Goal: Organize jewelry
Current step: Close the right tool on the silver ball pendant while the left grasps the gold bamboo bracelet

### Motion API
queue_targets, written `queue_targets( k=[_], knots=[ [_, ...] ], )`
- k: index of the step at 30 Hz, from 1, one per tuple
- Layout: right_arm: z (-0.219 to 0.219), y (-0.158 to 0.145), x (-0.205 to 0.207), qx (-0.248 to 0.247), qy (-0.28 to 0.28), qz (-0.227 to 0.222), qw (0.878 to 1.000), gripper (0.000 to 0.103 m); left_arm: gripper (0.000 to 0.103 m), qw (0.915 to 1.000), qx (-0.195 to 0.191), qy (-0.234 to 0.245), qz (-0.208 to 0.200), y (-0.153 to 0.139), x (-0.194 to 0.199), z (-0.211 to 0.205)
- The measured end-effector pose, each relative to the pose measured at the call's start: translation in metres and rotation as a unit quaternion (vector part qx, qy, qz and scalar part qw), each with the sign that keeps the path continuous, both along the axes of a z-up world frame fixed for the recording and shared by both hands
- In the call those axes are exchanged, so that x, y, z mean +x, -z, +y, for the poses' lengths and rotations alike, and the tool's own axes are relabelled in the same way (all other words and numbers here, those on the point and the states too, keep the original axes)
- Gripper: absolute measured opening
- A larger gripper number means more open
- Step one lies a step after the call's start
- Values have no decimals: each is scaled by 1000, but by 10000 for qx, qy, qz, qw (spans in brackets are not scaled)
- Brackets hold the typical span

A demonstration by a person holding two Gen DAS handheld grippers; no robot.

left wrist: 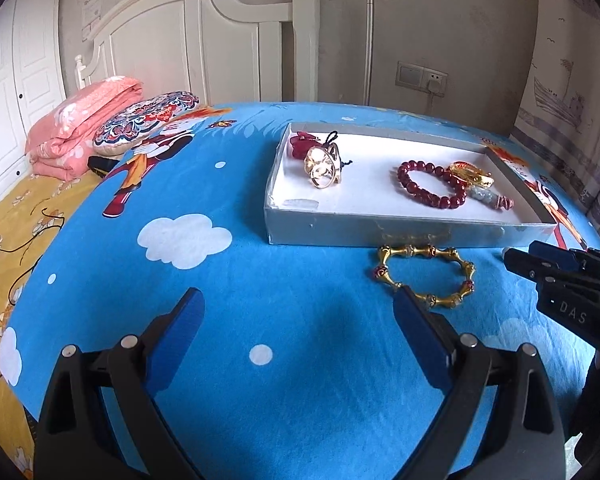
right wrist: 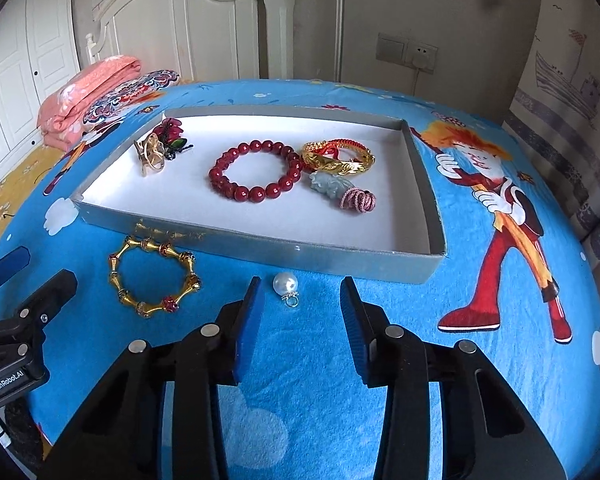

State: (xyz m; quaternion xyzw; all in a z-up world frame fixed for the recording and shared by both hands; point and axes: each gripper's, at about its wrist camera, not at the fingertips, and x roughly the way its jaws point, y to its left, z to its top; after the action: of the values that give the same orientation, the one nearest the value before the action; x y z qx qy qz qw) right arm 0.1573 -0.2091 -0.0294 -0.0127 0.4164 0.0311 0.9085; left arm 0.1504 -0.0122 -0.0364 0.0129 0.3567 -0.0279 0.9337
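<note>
1. Jewelry already sorted: the shallow grey tray (right wrist: 260,254) on the bed holds most of the pieces. A gold ring (right wrist: 150,156) and a dark red flower piece (right wrist: 171,130) lie at its far left; a red bead bracelet (right wrist: 256,174) sits mid-tray, touching a gold bangle (right wrist: 340,158) to its right, with a pale jade charm (right wrist: 328,186) on a pink cord just near of the bangle.

2. Jewelry left outside: two pieces lie on the blue blanket (right wrist: 300,360) near the tray's front wall. A gold bamboo-link bracelet (right wrist: 154,278) lies toward the left, and a pearl pendant (right wrist: 286,285) lies to its right, close to the tray wall but apart from it.

3. Right tool (right wrist: 302,288): partly open and holding nothing, its blue pads on either side of the pearl pendant without touching it. The pearl looks like the next pick.

4. Left tool (left wrist: 298,304): spread wide and empty, low over the blanket; its right pad sits just beside the gold bamboo-link bracelet (left wrist: 426,274), though contact cannot be told.

5. Judgement: the task seems mostly done, with two pieces to lift into the open white floor of the tray.
</note>
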Motion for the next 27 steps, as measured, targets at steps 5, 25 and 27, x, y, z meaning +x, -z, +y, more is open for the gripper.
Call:
queue_targets(
  k=[5,25,27],
  knots=[
    [7,3,10,-118,-97,109,9998,32,92,9999,-97,31,48,1,4,2],
    [-9,-5,-29,-11,198,-291,9994,14,92,9996,-222,135,65,4,5,2],
    [-15,-5,-33,-139,330,-371,9987,14,92,9997,-189,120,91,4,5,1]
  ],
)
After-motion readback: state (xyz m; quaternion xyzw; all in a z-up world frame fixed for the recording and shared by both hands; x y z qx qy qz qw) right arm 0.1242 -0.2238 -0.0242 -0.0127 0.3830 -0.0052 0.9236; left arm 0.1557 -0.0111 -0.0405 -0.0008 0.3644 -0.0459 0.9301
